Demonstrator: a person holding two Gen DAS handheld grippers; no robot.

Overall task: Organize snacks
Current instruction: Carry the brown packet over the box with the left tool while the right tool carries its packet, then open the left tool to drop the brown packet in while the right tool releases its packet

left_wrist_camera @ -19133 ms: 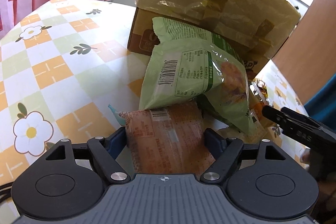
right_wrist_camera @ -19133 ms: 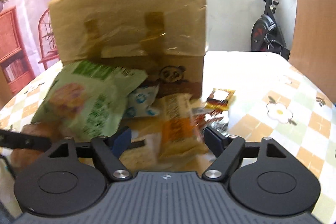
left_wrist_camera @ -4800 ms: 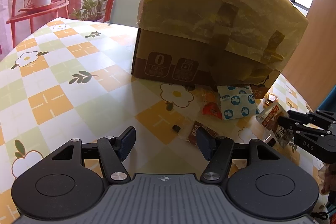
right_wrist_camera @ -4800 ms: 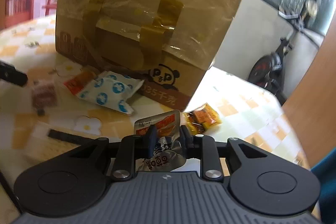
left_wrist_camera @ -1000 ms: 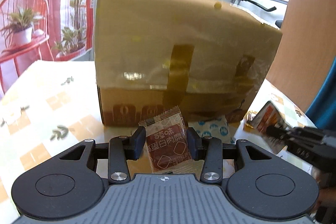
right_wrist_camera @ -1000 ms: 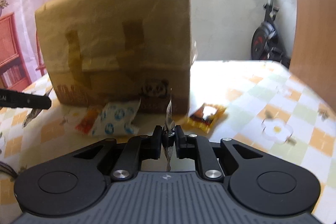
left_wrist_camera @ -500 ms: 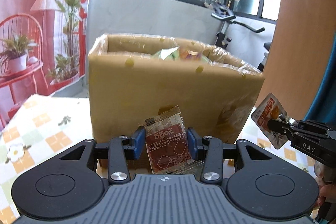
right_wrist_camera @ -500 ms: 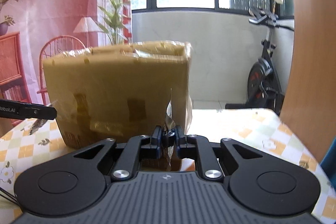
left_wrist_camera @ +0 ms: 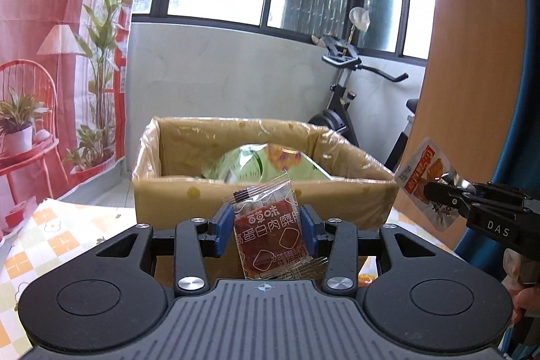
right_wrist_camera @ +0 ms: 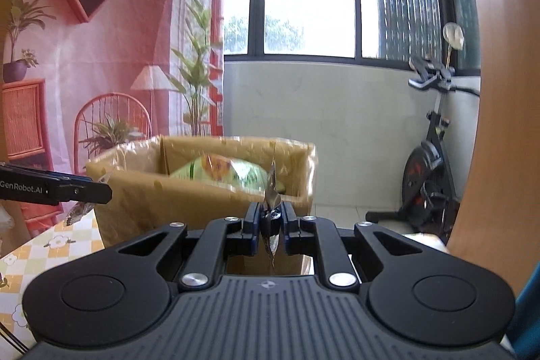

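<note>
My left gripper (left_wrist_camera: 263, 223) is shut on a small clear packet (left_wrist_camera: 270, 235) of red-brown snack, held upright just in front of the cardboard box (left_wrist_camera: 175, 198). The box is lined with plastic and open at the top, with a green snack bag (left_wrist_camera: 256, 162) lying inside. To the right, my right gripper (left_wrist_camera: 435, 191) is shut on a silver and orange pouch (left_wrist_camera: 422, 171) at about rim height. In the right wrist view the right gripper (right_wrist_camera: 270, 218) pinches that pouch (right_wrist_camera: 271, 191) edge-on before the box (right_wrist_camera: 141, 191). The left gripper (right_wrist_camera: 101, 191) reaches in from the left.
The box stands on a table with a checked flower cloth (left_wrist_camera: 40, 231). A wooden panel (left_wrist_camera: 472, 56) rises close on the right. An exercise bike (right_wrist_camera: 435, 164) stands behind the table by the window wall. A person's fingers (left_wrist_camera: 523, 299) show at the lower right.
Both grippers have risen with their packets still held. The views climbed from the box's taped side to above its rim, so the inside and the green bag now show.
</note>
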